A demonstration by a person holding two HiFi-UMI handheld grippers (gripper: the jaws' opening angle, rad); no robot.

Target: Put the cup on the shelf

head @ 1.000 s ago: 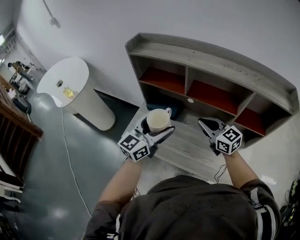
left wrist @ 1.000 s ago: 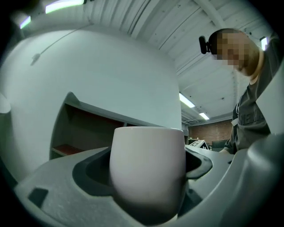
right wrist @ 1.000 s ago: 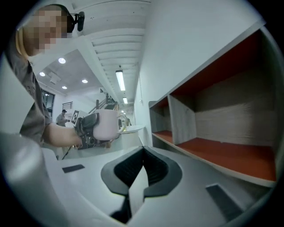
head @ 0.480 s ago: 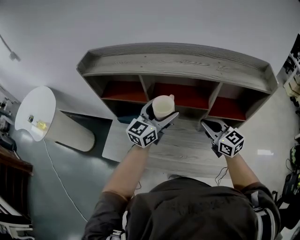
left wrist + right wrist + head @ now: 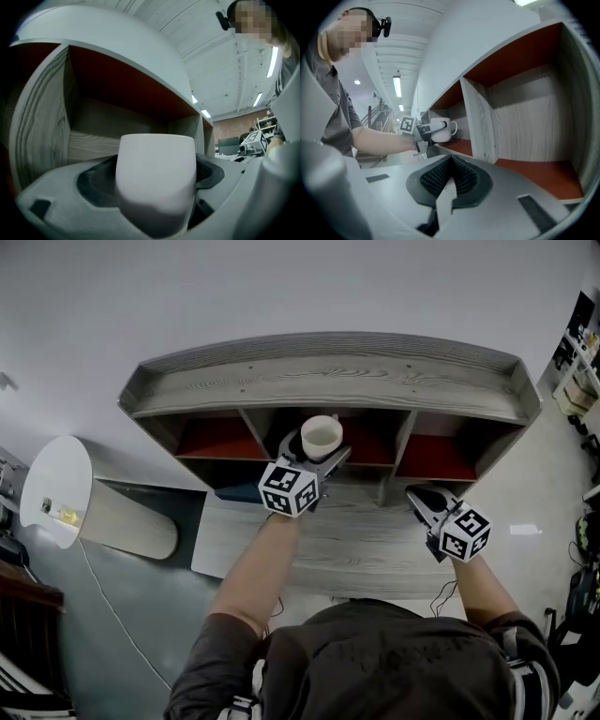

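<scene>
One cup (image 5: 321, 437) clamped in L gripper (image 5: 315, 458), at shelf (image 5: 328, 381), R gripper (image 5: 418, 494) closed

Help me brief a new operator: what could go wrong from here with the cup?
The cup, clamped in the left tool, appears to be only at the mouth of the shelf's middle compartment. If it is released now, it may tip off the front edge. Its handle sticks out sideways and could clip the divider if the approach drifts.
</scene>
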